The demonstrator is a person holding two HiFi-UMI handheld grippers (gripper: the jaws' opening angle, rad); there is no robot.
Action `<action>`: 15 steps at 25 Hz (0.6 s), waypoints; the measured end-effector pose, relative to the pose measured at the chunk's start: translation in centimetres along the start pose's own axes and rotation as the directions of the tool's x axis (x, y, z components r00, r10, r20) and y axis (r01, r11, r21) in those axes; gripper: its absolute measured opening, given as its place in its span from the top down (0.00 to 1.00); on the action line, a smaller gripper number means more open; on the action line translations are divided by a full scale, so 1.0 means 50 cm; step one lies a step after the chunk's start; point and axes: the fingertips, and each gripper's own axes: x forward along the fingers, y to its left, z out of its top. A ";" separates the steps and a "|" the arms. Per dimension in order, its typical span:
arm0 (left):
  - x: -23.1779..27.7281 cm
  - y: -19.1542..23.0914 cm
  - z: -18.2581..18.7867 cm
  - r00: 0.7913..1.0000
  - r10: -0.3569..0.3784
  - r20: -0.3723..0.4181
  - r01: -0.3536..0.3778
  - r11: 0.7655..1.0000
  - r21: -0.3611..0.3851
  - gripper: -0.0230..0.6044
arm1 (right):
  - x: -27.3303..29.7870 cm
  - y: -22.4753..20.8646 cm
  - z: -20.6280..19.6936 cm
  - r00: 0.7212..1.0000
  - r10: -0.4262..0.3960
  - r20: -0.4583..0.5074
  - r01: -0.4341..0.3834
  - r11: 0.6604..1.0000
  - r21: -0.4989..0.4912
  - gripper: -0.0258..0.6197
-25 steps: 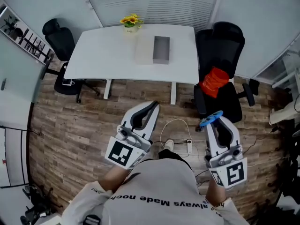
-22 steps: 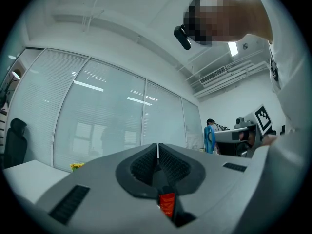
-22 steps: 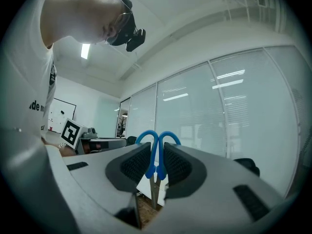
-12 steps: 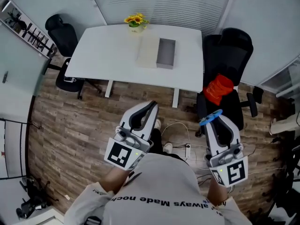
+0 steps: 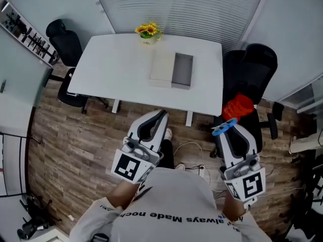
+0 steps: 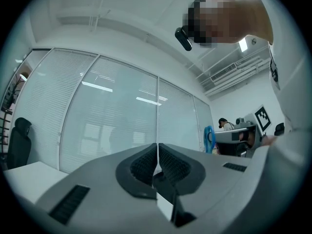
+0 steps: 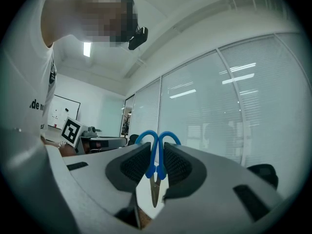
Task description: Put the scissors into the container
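We find the container (image 5: 182, 70) on the worktop (image 5: 116, 64), right of its middle, and the flowers (image 5: 148, 32) at its far edge. A chair (image 5: 65, 44) stands left of it, another chair (image 5: 252, 72) right. Nearer us, the scissors (image 5: 224, 127) sit in the right hand-held gripper (image 5: 228, 132), with the left hand-held gripper (image 5: 160, 116) to its left.

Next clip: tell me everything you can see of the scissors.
The scissors are small, with two blue loop handles, seemingly plastic, and closed metal blades. The right gripper holds them between its fingers, pressed where handles meet blades; the loops poke out beyond them and the blade tips point back toward the gripper body. They are held in the air, short of the white table.
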 end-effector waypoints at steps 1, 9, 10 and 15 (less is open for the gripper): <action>0.012 0.016 -0.002 1.000 0.000 -0.001 0.000 1.000 0.000 0.92 | 0.018 -0.007 -0.001 1.000 0.002 0.000 -0.002 1.000 0.000 0.82; 0.107 0.122 -0.011 1.000 -0.026 -0.009 0.026 0.999 -0.018 0.92 | 0.151 -0.066 -0.004 1.000 -0.019 -0.012 0.019 1.000 0.007 0.82; 0.118 0.133 -0.010 0.999 -0.033 -0.006 0.033 0.999 -0.022 0.92 | 0.166 -0.073 -0.002 1.000 -0.023 -0.011 0.023 1.000 0.006 0.82; 0.178 0.200 -0.003 0.998 -0.061 0.012 0.062 0.998 -0.034 0.92 | 0.252 -0.105 0.009 0.999 -0.037 -0.012 0.037 0.999 -0.004 0.82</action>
